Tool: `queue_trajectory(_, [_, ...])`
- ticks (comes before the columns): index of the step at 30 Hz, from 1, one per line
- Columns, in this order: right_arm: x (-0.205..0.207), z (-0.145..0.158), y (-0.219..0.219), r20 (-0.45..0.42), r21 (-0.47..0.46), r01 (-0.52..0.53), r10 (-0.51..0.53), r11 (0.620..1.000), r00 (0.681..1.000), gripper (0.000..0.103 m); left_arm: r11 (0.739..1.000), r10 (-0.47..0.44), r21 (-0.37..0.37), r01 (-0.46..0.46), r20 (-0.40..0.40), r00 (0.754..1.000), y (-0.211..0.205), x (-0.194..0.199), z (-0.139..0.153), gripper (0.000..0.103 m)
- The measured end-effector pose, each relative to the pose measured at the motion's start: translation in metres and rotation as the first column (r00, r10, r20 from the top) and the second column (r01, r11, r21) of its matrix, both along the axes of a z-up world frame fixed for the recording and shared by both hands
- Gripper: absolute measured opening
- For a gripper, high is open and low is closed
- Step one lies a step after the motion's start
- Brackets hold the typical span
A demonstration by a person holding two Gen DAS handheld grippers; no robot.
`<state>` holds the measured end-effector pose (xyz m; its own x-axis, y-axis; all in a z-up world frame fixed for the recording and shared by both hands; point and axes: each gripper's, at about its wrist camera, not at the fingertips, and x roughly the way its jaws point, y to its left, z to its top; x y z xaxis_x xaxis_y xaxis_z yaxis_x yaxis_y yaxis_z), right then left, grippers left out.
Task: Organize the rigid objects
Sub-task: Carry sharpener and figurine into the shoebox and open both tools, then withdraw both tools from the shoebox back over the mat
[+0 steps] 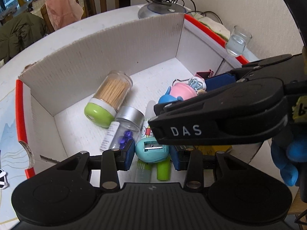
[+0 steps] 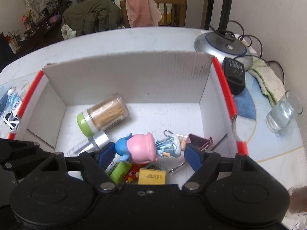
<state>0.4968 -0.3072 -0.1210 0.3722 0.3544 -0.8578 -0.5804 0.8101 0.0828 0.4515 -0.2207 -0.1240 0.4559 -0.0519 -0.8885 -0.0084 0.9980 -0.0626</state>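
L tongs (image 1: 151, 151): part open, teal sharpener (image 1: 152, 149) between pads; contact unclear.
R tongs (image 2: 149, 153): wide, empty, straddling pink figure (image 2: 143, 147); lies crosswise.
Nearer: each own item.

My right gripper (image 1: 220, 103) reaches across my left camera and covers most of the pink-and-blue figurine (image 1: 178, 94) and the yellow box (image 1: 214, 149). My left gripper (image 1: 151, 153) hides the lower half of the teal egg-shaped sharpener (image 1: 151, 150), so I cannot tell whether the pads touch it. From the right wrist, the red toy (image 2: 132, 175) is half buried and too blurred to name. The label print on the pin jar (image 1: 109, 136) is unreadable.
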Motion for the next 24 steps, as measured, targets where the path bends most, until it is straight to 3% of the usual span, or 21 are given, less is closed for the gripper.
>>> queue_trajectory(7, [0.0, -0.005, 0.0, -0.027, -0.005, 0.002, -0.002, 1.0, 1.0, 0.078, 0.999, 0.012, -0.033, -0.013, -0.038, 0.999, 0.005, 0.005, -0.007, 0.039])
queue_trajectory(16, [-0.001, 0.001, -0.001, -0.022, 0.007, 0.007, -0.007, 1.0, 1.0, 0.079, 1.0, 0.007, -0.017, -0.008, -0.038, 0.999, 0.003, 0.007, -0.007, 0.039])
queue_trajectory(18, [-0.002, 0.005, -0.003, -0.021, 0.022, 0.011, -0.01, 1.0, 1.0, 0.08, 1.0, 0.012, -0.024, -0.013, -0.033, 0.999, 0.004, 0.006, -0.006, 0.044])
queue_trajectory(20, [-0.003, 0.008, -0.005, -0.014, 0.03, 0.012, -0.012, 0.999, 1.0, 0.081, 0.999, 0.024, -0.026, -0.024, -0.022, 0.999, 0.006, 0.004, -0.003, 0.056])
queue_trajectory(24, [-0.007, 0.014, -0.009, -0.01, 0.048, 0.019, -0.019, 0.999, 1.0, 0.083, 0.999, 0.039, -0.032, -0.039, -0.003, 0.999, 0.008, -0.001, 0.001, 0.061])
